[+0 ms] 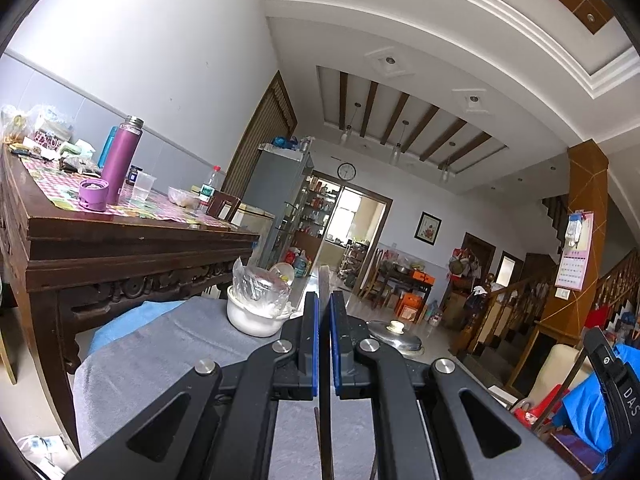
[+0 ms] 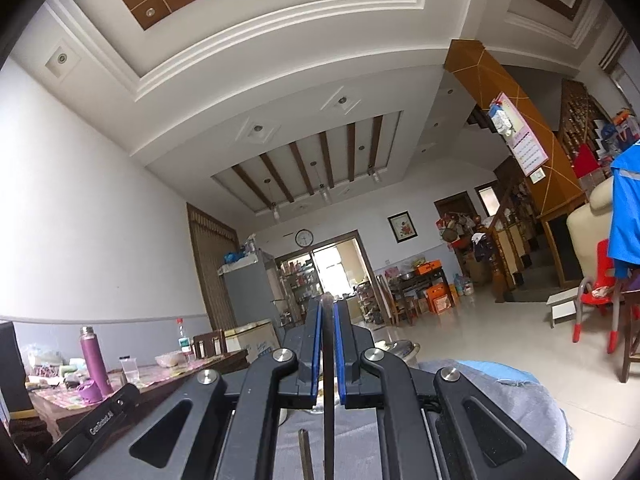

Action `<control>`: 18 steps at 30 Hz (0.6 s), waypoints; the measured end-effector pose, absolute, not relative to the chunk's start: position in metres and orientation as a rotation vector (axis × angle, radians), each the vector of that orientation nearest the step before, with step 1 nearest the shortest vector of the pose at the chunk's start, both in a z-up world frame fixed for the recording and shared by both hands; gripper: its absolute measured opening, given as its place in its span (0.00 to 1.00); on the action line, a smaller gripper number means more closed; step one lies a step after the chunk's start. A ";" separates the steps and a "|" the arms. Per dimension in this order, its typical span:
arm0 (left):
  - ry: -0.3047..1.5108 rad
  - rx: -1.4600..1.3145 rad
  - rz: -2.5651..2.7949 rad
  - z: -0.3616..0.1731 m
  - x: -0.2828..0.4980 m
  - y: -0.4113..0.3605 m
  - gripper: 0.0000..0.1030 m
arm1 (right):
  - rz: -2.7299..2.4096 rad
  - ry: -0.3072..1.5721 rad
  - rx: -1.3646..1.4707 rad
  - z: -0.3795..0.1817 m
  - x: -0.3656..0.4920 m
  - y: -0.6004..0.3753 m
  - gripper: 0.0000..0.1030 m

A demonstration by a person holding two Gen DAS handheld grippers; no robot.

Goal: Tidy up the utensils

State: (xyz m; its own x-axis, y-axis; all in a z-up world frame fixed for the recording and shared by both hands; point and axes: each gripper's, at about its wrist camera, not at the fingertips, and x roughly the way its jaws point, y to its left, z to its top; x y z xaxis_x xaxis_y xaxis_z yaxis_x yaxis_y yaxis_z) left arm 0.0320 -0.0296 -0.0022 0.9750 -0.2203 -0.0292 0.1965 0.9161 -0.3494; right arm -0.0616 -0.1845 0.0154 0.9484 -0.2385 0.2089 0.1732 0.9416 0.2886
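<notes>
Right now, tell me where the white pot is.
In the left wrist view, the white pot sits on the grey cloth, just left of the left gripper, below the wooden table.

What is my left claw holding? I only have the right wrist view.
Observer: The left claw is shut on a thin stick-like utensil that points forward.
Operator: Any holder near it?
Observer: A white pot lined with clear plastic stands on the grey cloth, left of the claw.
Operator: And the metal lid?
Observer: The metal lid lies right of the claw, with a cream knob on top.
</notes>
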 end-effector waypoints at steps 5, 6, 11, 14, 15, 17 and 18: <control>0.076 -0.330 -0.225 -0.002 0.026 -0.030 0.05 | -0.199 -0.215 0.238 0.014 -0.065 -0.191 0.07; 0.077 -0.326 -0.229 -0.003 0.024 -0.030 0.06 | -0.196 -0.210 0.233 0.013 -0.066 -0.191 0.07; 0.075 -0.307 -0.247 0.000 0.016 -0.028 0.06 | -0.175 -0.183 0.213 0.015 -0.071 -0.195 0.07; 0.073 -0.283 -0.256 0.002 0.009 -0.029 0.06 | -0.159 -0.157 0.211 0.013 -0.074 -0.194 0.07; 0.072 -0.279 -0.258 0.002 0.008 -0.029 0.06 | -0.155 -0.150 0.208 0.011 -0.075 -0.194 0.07; 0.075 -0.270 -0.269 0.002 0.003 -0.029 0.06 | -0.149 -0.137 0.198 0.010 -0.077 -0.193 0.07; 0.077 -0.265 -0.272 0.002 0.001 -0.029 0.06 | -0.146 -0.133 0.193 0.009 -0.078 -0.192 0.07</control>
